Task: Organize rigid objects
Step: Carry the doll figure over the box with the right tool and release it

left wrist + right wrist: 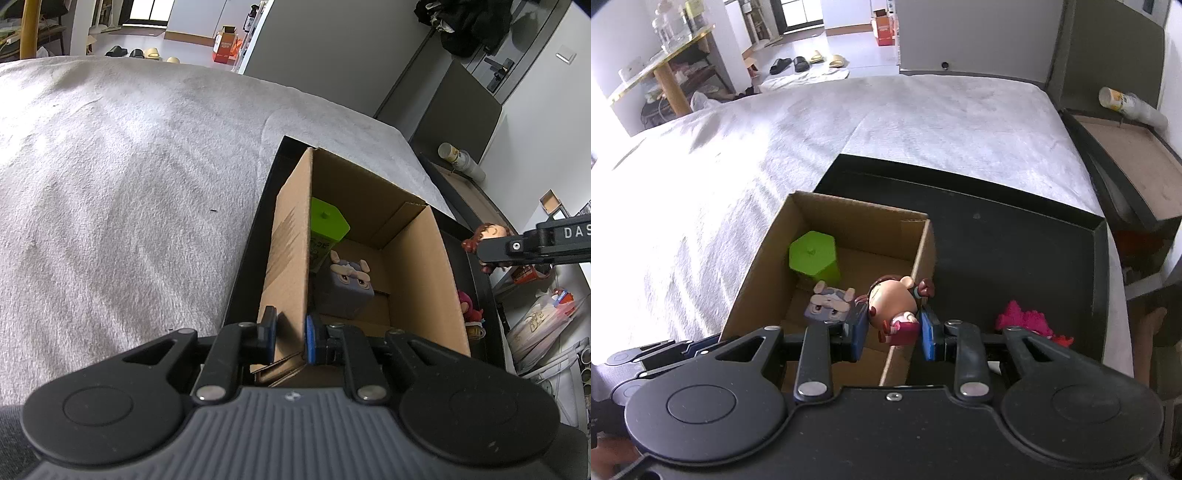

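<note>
A brown cardboard box point(417, 266) point(764, 254) stands in a black tray point(1015, 251) on the bed. Inside it are a green hexagonal container point(327, 221) point(812, 256) and a grey-blue rhino cube toy point(347, 288) point(829, 304). My left gripper point(290, 338) is shut on the box's left wall. My right gripper point(894, 332) is shut on a doll figurine point(892, 301) with brown hair and a pink dress, held above the box's right wall. The doll's head shows in the left wrist view point(487, 234). A pink plush toy point(1027, 321) point(467, 306) lies in the tray, right of the box.
A pale fleece blanket point(129, 184) point(923, 122) covers the bed around the tray. A dark bedside cabinet point(1126, 155) with a lying bottle point(1126, 103) stands at the right. Slippers point(805, 62) lie on the floor beyond the bed.
</note>
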Action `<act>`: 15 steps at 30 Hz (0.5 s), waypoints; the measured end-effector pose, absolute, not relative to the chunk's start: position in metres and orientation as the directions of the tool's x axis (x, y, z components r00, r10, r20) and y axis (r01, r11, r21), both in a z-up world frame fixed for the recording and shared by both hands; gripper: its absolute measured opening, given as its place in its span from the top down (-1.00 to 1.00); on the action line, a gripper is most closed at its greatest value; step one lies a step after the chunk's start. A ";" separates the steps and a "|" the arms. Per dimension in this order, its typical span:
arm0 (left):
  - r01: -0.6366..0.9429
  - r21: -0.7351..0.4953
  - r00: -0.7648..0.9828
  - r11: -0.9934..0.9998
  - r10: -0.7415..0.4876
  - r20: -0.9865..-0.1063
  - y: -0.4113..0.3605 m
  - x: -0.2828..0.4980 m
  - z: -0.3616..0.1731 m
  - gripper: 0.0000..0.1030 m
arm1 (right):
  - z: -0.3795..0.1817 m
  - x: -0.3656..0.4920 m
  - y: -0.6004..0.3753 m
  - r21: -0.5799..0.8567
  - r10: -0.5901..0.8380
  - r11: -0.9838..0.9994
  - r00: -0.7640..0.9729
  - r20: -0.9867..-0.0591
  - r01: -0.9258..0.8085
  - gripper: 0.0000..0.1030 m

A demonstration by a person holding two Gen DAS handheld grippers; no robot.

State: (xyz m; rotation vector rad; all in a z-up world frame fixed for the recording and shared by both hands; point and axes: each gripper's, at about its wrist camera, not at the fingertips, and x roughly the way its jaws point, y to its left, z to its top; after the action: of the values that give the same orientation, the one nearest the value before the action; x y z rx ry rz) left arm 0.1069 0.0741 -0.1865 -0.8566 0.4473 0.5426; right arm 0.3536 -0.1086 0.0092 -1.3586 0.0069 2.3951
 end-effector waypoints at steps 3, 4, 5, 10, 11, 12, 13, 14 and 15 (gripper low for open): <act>-0.610 -0.584 0.778 0.535 0.265 -0.570 0.074 0.107 -0.186 0.72 | 0.005 0.347 -0.114 -0.193 0.324 -0.931 -0.458 -0.828 -0.311 0.43; -0.610 -0.585 0.778 0.534 0.265 -0.570 0.074 0.106 -0.186 0.72 | 0.003 0.345 -0.115 -0.196 0.323 -0.932 -0.458 -0.828 -0.304 0.43; -0.610 -0.586 0.778 0.533 0.265 -0.570 0.074 0.106 -0.186 0.72 | 0.002 0.343 -0.117 -0.199 0.322 -0.934 -0.459 -0.828 -0.296 0.43; -0.608 -0.594 0.780 0.527 0.261 -0.569 0.075 0.105 -0.187 0.72 | -0.002 0.329 -0.122 -0.211 0.320 -0.939 -0.464 -0.826 -0.271 0.42; -0.608 -0.595 0.781 0.525 0.260 -0.569 0.076 0.105 -0.187 0.71 | -0.002 0.326 -0.123 -0.215 0.320 -0.940 -0.467 -0.824 -0.266 0.42; -0.608 -0.596 0.781 0.525 0.259 -0.569 0.076 0.105 -0.187 0.71 | -0.002 0.322 -0.124 -0.216 0.321 -0.940 -0.470 -0.822 -0.264 0.42; -0.608 -0.596 0.781 0.525 0.259 -0.568 0.076 0.105 -0.187 0.71 | -0.002 0.319 -0.125 -0.214 0.319 -0.941 -0.474 -0.821 -0.262 0.42; -0.608 -0.596 0.781 0.525 0.259 -0.569 0.076 0.105 -0.187 0.71 | -0.001 0.316 -0.126 -0.211 0.317 -0.942 -0.477 -0.820 -0.262 0.42; -0.608 -0.597 0.781 0.524 0.259 -0.569 0.076 0.105 -0.188 0.71 | -0.001 0.313 -0.127 -0.207 0.312 -0.943 -0.481 -0.819 -0.259 0.42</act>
State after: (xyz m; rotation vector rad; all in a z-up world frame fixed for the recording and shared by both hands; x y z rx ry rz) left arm 0.1053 0.0762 -0.1875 -0.8760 0.4430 0.5393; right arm 0.3131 -0.1271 -0.0011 -1.3708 -0.0778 2.4492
